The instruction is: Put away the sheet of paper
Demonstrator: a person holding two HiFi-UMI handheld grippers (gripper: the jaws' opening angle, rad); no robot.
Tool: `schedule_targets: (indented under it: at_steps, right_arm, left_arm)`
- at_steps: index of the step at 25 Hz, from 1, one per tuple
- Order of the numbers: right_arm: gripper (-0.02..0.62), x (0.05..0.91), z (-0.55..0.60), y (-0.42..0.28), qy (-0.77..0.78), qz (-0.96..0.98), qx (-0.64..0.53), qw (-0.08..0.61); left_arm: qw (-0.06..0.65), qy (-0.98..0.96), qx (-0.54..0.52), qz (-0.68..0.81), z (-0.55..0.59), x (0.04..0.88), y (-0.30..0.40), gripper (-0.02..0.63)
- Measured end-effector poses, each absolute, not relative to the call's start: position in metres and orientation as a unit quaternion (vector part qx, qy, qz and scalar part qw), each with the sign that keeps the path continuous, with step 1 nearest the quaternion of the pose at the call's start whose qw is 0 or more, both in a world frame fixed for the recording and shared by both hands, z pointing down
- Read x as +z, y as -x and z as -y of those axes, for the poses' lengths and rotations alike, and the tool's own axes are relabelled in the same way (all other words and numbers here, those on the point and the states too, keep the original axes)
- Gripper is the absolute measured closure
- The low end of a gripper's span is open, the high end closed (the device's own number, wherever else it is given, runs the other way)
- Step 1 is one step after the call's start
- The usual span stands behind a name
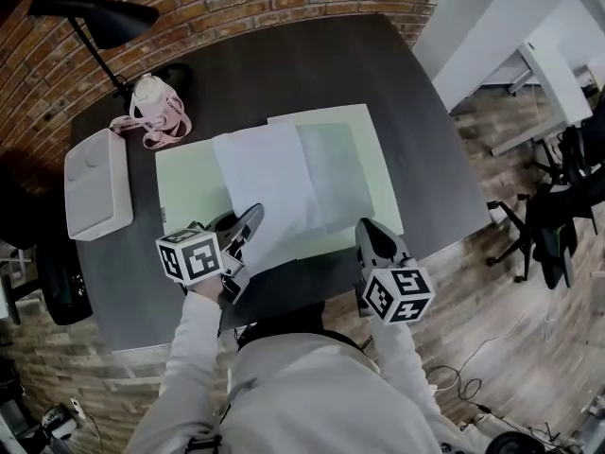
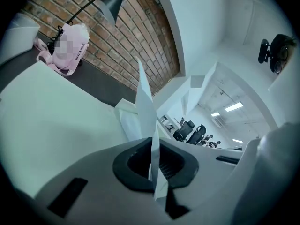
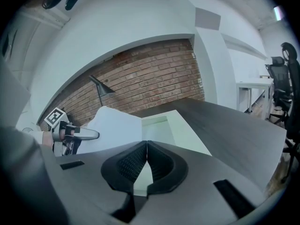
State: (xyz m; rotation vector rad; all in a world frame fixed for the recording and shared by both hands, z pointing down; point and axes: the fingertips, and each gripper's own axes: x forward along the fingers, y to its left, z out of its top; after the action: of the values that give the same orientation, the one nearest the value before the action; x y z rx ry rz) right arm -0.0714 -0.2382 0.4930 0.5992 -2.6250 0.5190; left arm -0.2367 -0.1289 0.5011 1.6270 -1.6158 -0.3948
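the sheet [image 1: 269, 183] is lying across the middle of the green folder [image 1: 189, 183] at the centre of the head view, with its lower left edge lifting off the surface. you are pinching that edge with the left gripper [image 1: 248, 218]. in the left gripper view its jaws are pressing together on the paper, which is standing edge-on between them. your right gripper [image 1: 369, 230] is hovering at the lower right, just past the folder's near edge, jaws pressed together and holding nothing. the folder is sitting on the dark table [image 1: 312, 64]. a white box [image 1: 97, 183] is resting at the left edge, with a pink bottle [image 1: 156, 102] and a black lamp [image 1: 95, 12] at the upper left.
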Motion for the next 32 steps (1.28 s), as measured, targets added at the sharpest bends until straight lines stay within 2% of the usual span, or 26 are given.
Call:
schedule_targets:
  at_steps: [14,32]
  right_arm:
    - [0.568,0.499,0.245,0.079,-0.218,0.934,0.195,0.203]
    - [0.568,0.5,0.25,0.079,-0.235,0.93,0.194,0.205]
  left_arm:
    - [0.468,-0.596,-0.115,0.642,0.13,0.542,0.258,0.589]
    - [0.499,-0.573,-0.111,0.641,0.147,0.569,0.262,0.589]
